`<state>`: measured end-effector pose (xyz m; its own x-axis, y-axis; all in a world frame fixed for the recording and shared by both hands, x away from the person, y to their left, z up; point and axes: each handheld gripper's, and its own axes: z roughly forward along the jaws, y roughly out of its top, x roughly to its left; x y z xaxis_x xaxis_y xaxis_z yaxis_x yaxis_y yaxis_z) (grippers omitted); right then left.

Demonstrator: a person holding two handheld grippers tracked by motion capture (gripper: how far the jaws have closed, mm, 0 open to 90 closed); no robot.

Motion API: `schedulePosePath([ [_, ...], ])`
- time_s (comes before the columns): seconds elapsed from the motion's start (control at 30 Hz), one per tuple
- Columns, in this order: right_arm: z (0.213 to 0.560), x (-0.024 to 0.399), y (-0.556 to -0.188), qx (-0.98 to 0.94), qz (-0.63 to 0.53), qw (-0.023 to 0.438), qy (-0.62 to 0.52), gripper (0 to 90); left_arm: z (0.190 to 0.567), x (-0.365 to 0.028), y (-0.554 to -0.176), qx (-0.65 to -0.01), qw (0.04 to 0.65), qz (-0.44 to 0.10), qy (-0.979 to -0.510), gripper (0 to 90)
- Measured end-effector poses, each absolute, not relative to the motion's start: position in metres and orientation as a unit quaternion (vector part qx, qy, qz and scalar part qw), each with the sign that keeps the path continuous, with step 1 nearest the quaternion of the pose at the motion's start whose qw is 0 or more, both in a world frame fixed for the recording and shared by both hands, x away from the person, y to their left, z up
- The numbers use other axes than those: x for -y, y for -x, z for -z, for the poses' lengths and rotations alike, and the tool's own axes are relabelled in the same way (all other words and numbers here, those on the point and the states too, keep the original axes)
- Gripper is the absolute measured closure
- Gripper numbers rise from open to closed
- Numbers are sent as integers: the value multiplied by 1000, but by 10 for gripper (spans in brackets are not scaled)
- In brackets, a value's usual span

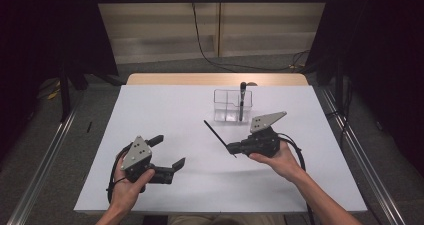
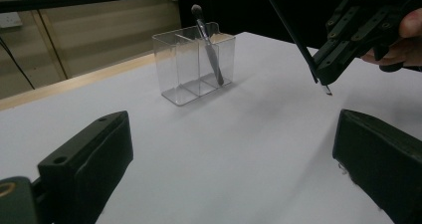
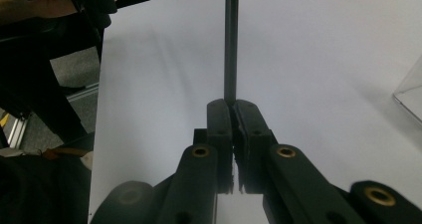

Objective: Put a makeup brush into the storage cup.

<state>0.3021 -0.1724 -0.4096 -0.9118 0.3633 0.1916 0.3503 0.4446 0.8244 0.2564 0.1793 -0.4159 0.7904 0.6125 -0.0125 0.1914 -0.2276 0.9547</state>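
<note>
Currently, high view: right claw (image 1: 231,148) clamped on a thin black stick (image 1: 216,135) held over the white counter (image 1: 165,110), just in front of the clear organizer (image 1: 226,105) with a brush (image 1: 242,100) standing in it; left claw (image 1: 169,151) wide open, empty, at the near left. Left gripper view: own jaws spread apart with bare counter between, organizer (image 2: 194,67) ahead, right claw (image 2: 323,74) gripping the stick (image 2: 288,30) at upper right. Right gripper view: jaws pressed together on the stick (image 3: 231,45), which runs straight ahead above the counter.
</note>
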Motion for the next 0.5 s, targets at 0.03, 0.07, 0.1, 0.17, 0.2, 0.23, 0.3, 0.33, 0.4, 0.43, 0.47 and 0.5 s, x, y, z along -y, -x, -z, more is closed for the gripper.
schedulePosePath([
  [0.03, 409, 171, -303, -852, -481, 5, -208, 861, 416, -178, -257, -264, 562, -186, -762, 25],
  [0.07, 409, 170, -303, -852, -480, 3, -207, 861, 416, -176, -258, -263, 562, -184, -762, 25],
  [0.1, 409, 168, -304, -856, -476, 1, -204, 861, 416, -175, -258, -258, 560, -182, -766, 25],
  [0.17, 410, 165, -305, -861, -467, -3, -201, 861, 416, -172, -259, -254, 558, -180, -769, 25],
  [0.2, 410, 164, -306, -863, -464, -5, -200, 861, 416, -171, -259, -251, 558, -178, -771, 25],
  [0.23, 411, 163, -307, -866, -460, -5, -198, 861, 416, -169, -259, -251, 558, -174, -772, 25],
  [0.3, 411, 161, -307, -871, -451, -9, -194, 861, 417, -167, -260, -247, 556, -172, -775, 25],
  [0.33, 410, 160, -307, -873, -448, -10, -191, 861, 417, -166, -260, -242, 556, -170, -777, 25],
  [0.4, 408, 158, -307, -876, -443, -13, -187, 861, 417, -164, -260, -243, 556, -166, -777, 25],
  [0.43, 407, 157, -307, -878, -441, -14, -186, 861, 416, -164, -261, -239, 556, -164, -779, 25],
  [0.47, 406, 156, -307, -880, -437, -14, -182, 861, 416, -163, -261, -239, 556, -164, -779, 25],
  [0.5, 406, 155, -307, -885, -431, -13, -177, 861, 415, -163, -262, -236, 555, -160, -781, 25],
])
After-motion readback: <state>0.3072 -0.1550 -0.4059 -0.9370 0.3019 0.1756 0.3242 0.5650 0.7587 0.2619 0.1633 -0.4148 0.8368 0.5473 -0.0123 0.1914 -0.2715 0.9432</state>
